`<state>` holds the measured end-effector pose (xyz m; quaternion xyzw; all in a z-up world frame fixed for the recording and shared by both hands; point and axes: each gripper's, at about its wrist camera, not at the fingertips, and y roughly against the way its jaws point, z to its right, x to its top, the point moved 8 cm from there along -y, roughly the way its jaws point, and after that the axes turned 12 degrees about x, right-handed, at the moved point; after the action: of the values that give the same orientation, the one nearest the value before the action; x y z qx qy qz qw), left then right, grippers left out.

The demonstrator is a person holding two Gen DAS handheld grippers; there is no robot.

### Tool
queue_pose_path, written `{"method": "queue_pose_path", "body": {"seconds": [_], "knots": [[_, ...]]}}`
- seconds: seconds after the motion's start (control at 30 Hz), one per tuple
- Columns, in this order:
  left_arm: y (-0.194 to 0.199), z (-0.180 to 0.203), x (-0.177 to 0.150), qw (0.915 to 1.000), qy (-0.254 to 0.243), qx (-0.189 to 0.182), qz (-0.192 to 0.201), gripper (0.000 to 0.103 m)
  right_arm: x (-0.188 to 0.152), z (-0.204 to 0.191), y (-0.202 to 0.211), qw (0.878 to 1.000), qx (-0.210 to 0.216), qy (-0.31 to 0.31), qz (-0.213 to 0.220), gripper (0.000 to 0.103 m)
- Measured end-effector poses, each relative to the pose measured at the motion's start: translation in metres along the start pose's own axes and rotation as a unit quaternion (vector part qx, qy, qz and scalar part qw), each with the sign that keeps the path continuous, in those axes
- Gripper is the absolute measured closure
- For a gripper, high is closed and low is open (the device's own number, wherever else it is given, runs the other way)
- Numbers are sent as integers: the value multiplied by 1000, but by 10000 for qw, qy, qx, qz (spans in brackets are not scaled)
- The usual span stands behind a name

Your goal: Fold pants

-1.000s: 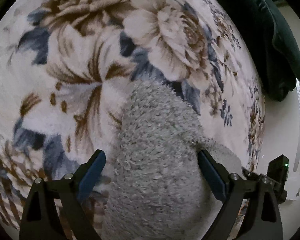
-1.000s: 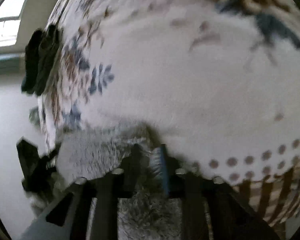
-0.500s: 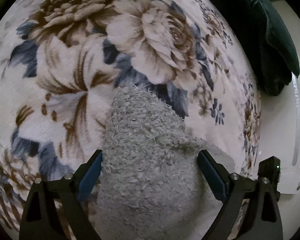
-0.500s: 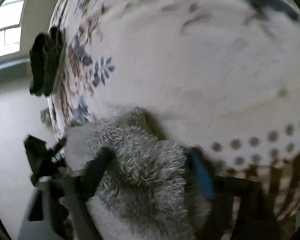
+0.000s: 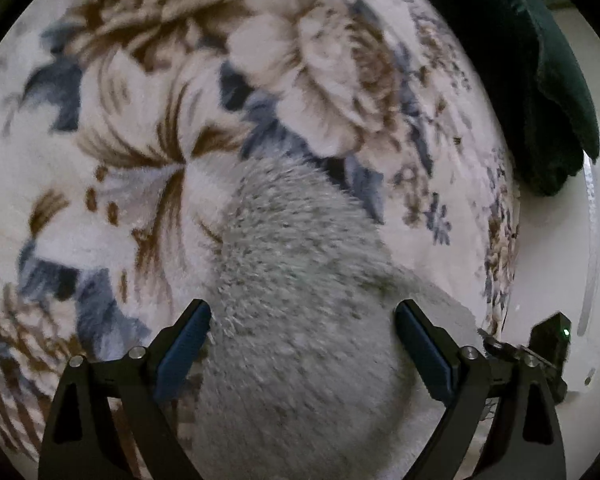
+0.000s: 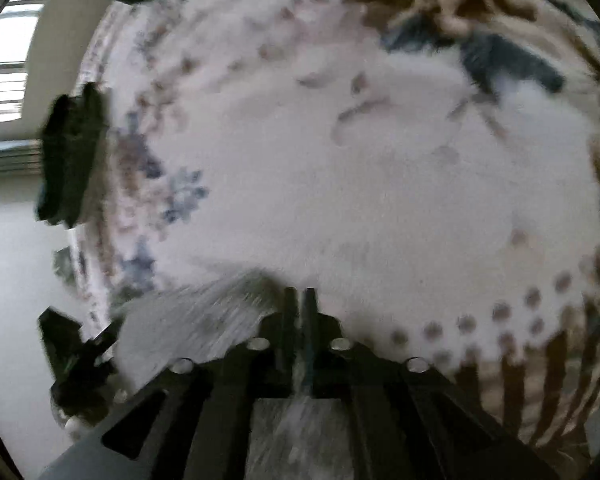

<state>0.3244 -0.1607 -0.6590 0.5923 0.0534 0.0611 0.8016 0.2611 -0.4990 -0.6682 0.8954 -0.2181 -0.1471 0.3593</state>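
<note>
Grey fuzzy pants [image 5: 300, 300] lie bunched on a floral blanket [image 5: 140, 120]. My left gripper [image 5: 302, 320] is open, its blue pads standing on either side of the grey heap, which fills the gap between them. In the right wrist view the pants [image 6: 188, 320] show as a blurred grey mass at the lower left. My right gripper [image 6: 299, 300] has its fingers almost together, with a thin strip of grey fabric pinched between them. The rest of the pants is hidden under the grippers.
A dark green cloth [image 5: 540, 80] lies at the blanket's far right edge and shows at the left in the right wrist view [image 6: 68, 160]. Pale floor [image 5: 548, 260] starts beyond the blanket's edge. The blanket [image 6: 340, 160] stretches ahead of the right gripper.
Half a second ago the right gripper's fingers stood wide around the grey heap; now they are together on a strip of it. The left gripper has stayed open over the pants.
</note>
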Motion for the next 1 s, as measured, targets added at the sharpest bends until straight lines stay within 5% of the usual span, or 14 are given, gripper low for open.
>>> {"method": "queue_pose_path", "body": {"seconds": [0.03, 0.1, 0.27, 0.43, 0.57, 0.7, 0.73, 0.77, 0.8, 0.83, 1.0], "knots": [[7, 3, -1, 10000, -48, -41, 67, 9, -5, -2, 5, 10000, 71, 15, 40, 30], [20, 5, -7, 9996, -54, -217, 175, 9, -24, -1, 11, 9993, 357, -91, -23, 11], [32, 0, -35, 9962, 135, -817, 274, 6, -72, 29, -13, 9929, 872, -545, -595, 11], [3, -14, -48, 9978, 121, -635, 124, 6, -84, 40, -54, 9770, 1709, -936, -862, 6], [-21, -22, -48, 9954, 249, -904, -217, 5, -80, 33, -66, 9671, 2121, -1002, -984, 5], [-31, -23, -47, 9909, 426, -1217, -389, 6, -83, 27, -70, 9688, 2088, -714, -1128, 5], [-30, -20, -46, 9890, 417, -1368, -380, 13, -82, 26, -71, 9694, 2086, -690, -1091, 6], [-28, -15, -46, 9867, 408, -1528, -379, 34, -84, 23, -75, 9703, 2076, -649, -1058, 7], [-24, -13, -45, 9857, 403, -1601, -346, 42, -85, 19, -76, 9708, 2077, -610, -1030, 17], [-19, -10, -44, 9843, 380, -1694, -329, 54, -86, 17, -75, 9711, 2073, -624, -1006, 39], [7, -3, -42, 9763, 546, -2059, -390, 62, -80, -8, -63, 9741, 2015, -812, -619, 51]]}}
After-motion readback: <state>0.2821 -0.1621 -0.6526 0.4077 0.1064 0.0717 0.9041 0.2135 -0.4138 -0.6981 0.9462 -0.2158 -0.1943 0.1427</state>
